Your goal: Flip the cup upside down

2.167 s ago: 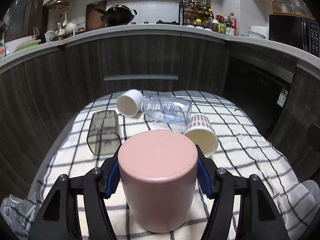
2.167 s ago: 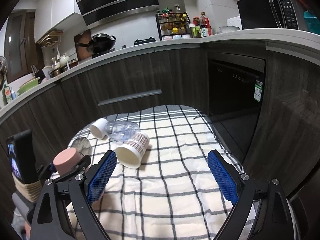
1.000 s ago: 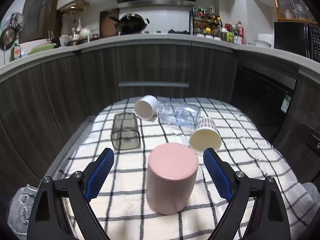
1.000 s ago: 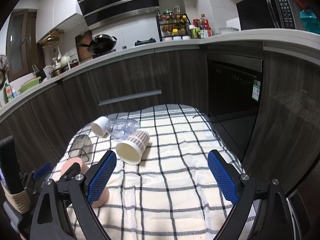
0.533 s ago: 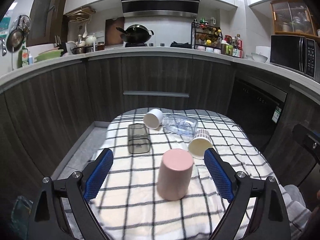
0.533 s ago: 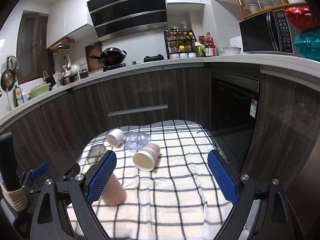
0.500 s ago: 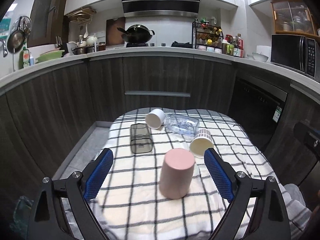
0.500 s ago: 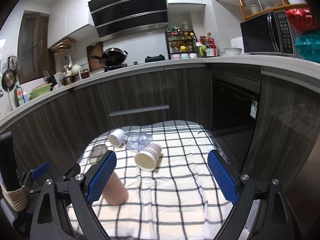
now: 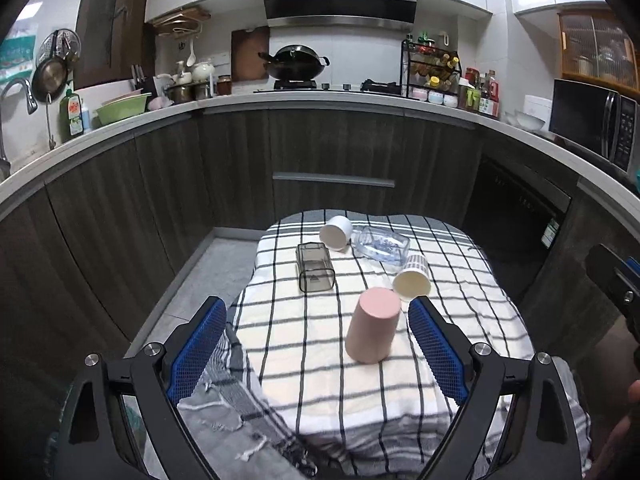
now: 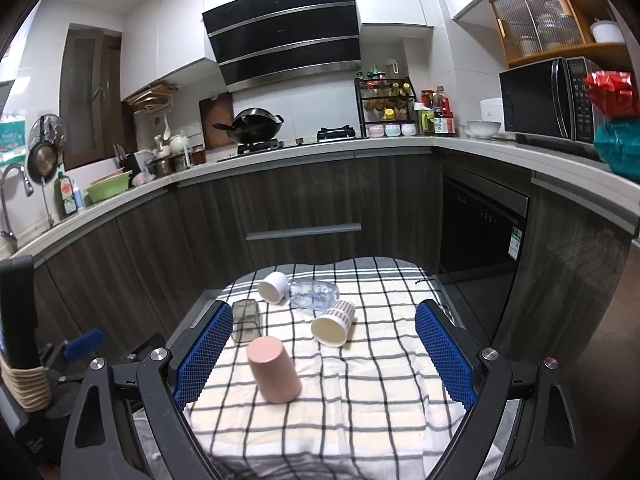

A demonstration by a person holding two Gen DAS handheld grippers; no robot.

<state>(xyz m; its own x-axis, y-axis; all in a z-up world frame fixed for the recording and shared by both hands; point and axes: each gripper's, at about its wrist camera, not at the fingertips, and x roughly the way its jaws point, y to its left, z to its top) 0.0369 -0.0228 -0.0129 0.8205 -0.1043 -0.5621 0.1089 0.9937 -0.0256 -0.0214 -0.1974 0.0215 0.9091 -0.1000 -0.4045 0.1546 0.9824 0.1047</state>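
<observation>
A pink cup [image 9: 373, 325] stands upside down, base up, on the checked cloth of a small table [image 9: 460, 280]; it also shows in the right wrist view [image 10: 273, 370]. My left gripper [image 9: 316, 344] is open and empty, held back from and above the cup. My right gripper [image 10: 323, 356] is open and empty, also pulled back above the near table edge. Behind the pink cup lie on their sides a striped paper cup [image 9: 412, 280], a white cup [image 9: 336, 232], a clear jar [image 9: 380, 245] and a smoky square tumbler [image 9: 315, 267].
Dark kitchen cabinets [image 9: 332, 168] curve close around the table's far side, with a dishwasher [image 10: 480, 228] at right. The floor [image 9: 200, 272] drops away left of the table. The left gripper's body [image 10: 24, 340] shows at the right wrist view's left edge.
My left gripper let go of the pink cup, opened wide and drew back and up. The cup stays standing base up. My right gripper rose and drew back too.
</observation>
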